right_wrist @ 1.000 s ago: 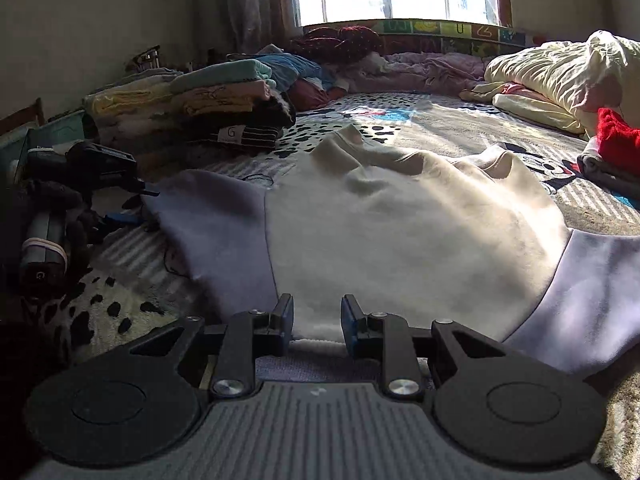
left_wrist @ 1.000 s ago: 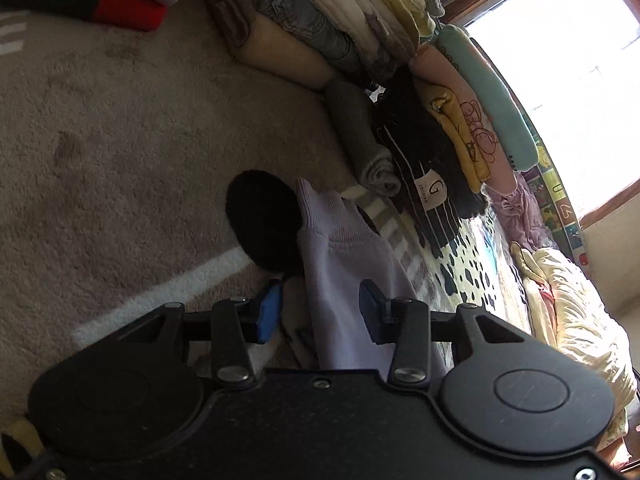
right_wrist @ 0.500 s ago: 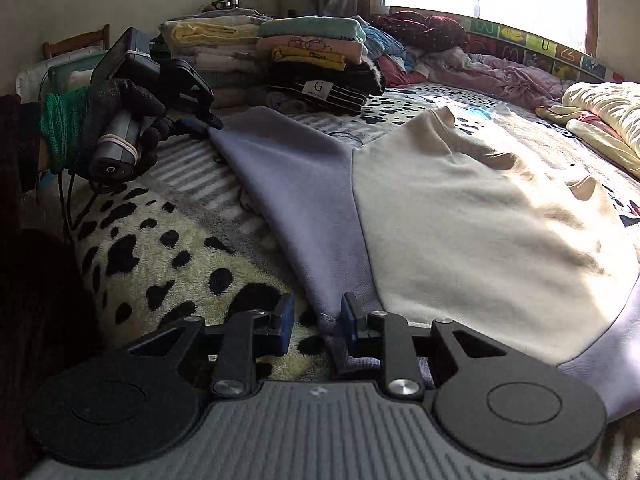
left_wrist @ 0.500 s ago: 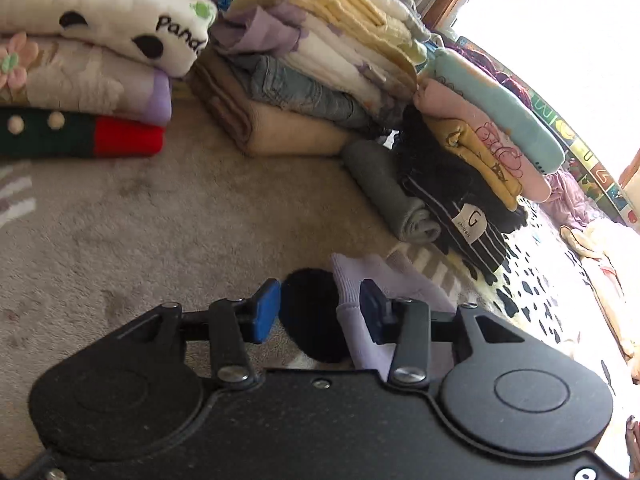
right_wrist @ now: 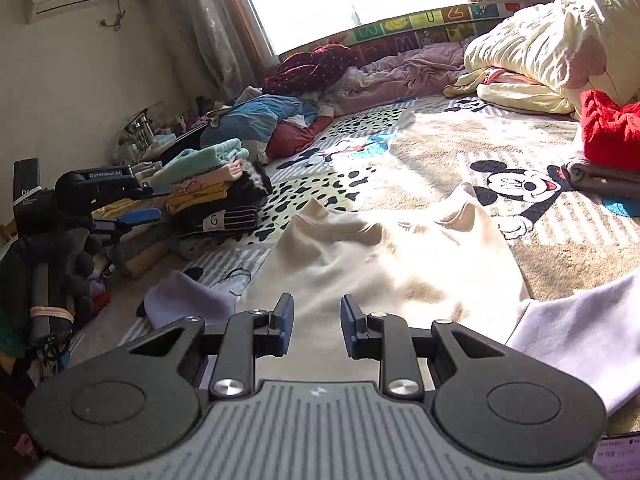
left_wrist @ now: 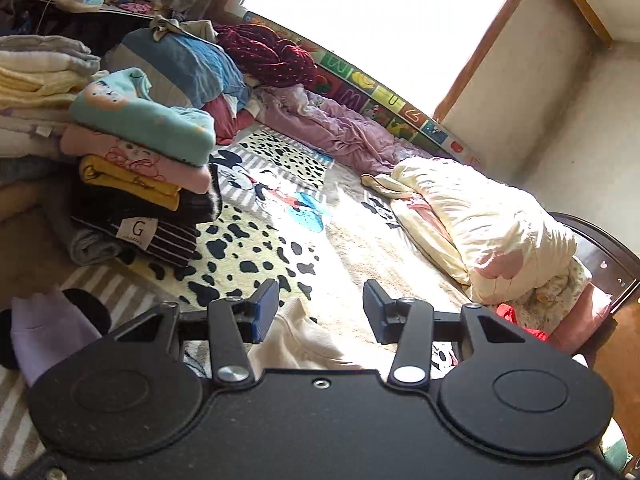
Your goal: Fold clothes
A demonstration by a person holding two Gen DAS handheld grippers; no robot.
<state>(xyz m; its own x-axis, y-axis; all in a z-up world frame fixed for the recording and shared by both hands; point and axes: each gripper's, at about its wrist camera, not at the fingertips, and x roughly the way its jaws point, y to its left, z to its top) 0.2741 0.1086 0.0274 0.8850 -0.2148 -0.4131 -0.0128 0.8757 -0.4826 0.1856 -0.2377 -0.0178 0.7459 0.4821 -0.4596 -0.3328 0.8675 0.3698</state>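
A cream sweatshirt [right_wrist: 384,264] with lavender sleeves lies spread on the patterned blanket [right_wrist: 540,236]. Its left sleeve [right_wrist: 188,304] lies crumpled at the left, its right sleeve [right_wrist: 580,332] stretches to the right. My right gripper [right_wrist: 316,320] is open and empty just above the sweatshirt's near hem. My left gripper [left_wrist: 318,312] is open and empty, raised above the garment; the cream collar edge [left_wrist: 300,340] shows between its fingers and the lavender cuff [left_wrist: 44,328] lies at lower left. The left gripper also shows in the right wrist view [right_wrist: 132,200], at the far left.
A stack of folded clothes [left_wrist: 140,168] stands at the left, also in the right wrist view [right_wrist: 212,196]. A cream quilt [left_wrist: 480,232] and red garment [right_wrist: 608,128] lie at the right. Purple bedding [left_wrist: 340,132] and a window are at the back.
Both grippers have opened and let go of the sweatshirt. The left one rose and swung toward the window; the lavender sleeve it held now lies crumpled at the left.
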